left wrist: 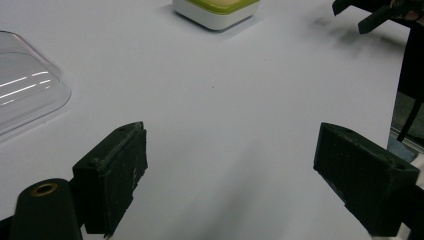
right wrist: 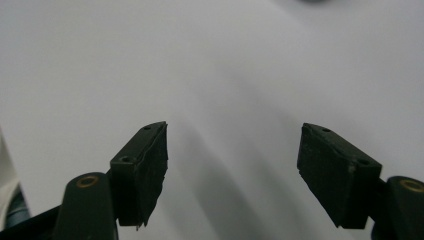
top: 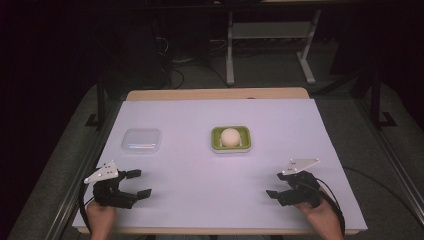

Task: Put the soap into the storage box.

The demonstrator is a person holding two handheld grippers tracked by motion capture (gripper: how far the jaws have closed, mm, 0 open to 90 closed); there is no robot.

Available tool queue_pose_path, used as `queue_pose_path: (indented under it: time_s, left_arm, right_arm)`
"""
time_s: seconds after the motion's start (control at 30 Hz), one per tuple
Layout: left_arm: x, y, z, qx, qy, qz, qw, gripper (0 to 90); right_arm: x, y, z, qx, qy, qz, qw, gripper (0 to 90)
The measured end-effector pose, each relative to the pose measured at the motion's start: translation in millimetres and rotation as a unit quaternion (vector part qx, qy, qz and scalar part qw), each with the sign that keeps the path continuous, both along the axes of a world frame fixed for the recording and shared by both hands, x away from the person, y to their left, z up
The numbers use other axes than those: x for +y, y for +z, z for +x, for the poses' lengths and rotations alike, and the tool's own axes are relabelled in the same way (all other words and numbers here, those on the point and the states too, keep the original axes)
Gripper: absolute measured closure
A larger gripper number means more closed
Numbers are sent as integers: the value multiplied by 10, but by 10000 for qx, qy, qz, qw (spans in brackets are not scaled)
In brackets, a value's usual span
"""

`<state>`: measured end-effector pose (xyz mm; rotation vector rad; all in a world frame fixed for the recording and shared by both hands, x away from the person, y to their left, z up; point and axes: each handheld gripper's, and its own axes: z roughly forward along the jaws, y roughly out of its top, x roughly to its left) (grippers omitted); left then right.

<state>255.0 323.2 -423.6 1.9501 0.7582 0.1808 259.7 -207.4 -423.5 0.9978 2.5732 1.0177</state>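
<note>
Both the left gripper point(top: 141, 183) and the right gripper point(top: 274, 184) rest spread wide and empty at the near edge, poised to start. The clear plastic lid point(top: 141, 140) lies apart from the green-rimmed white container point(top: 230, 139) holding a pale round ball point(top: 230, 136), leaving it uncovered.

Left hand-held gripper point(top: 140, 183) low at the near left, jaws spread wide and empty, left hand point(top: 101, 216) behind it, right hand-held gripper point(top: 276, 185) likewise spread and empty, right hand point(top: 322, 216) behind, both pointing inward
</note>
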Motion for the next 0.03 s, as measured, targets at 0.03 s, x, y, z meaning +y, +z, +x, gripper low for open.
queue_pose_path:
  time_s: [0.03]
  left_arm:
    - [-3,-4,2,3,-8,-3,10000,132]
  right_arm:
    - [7,14,12,-29,-29,43,10000,239]
